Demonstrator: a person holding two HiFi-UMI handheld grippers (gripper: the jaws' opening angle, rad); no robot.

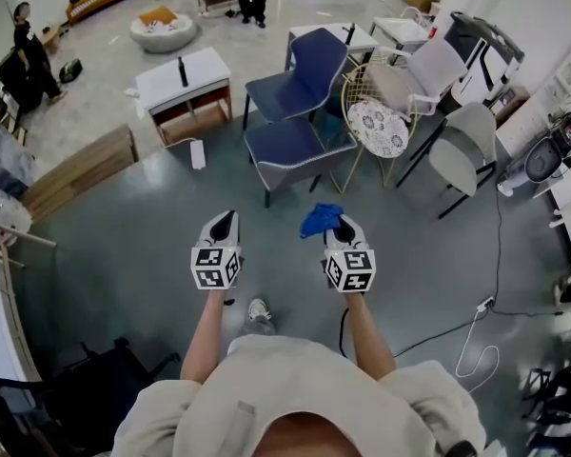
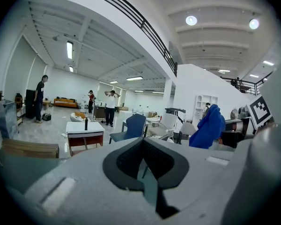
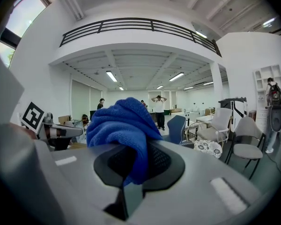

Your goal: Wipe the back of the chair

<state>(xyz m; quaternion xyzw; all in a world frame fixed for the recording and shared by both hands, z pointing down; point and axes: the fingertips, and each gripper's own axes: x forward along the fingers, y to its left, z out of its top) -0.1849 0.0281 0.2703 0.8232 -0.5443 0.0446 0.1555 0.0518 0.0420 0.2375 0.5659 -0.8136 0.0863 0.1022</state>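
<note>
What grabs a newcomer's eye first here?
The bright blue cloth pinched in the right tool, low centre of the head view, stands out most. Ahead of it, two blue chairs sit amid a clutter of pale chairs; the left tool holds nothing.

Head view steeply down; 2 gripper views share blue chair (image 2: 134,125).

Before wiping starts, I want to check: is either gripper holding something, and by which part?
The right gripper is shut on a crumpled blue towelling cloth, pinching its lower fold; the rest bulges above the jaws. The left gripper holds nothing.
</note>
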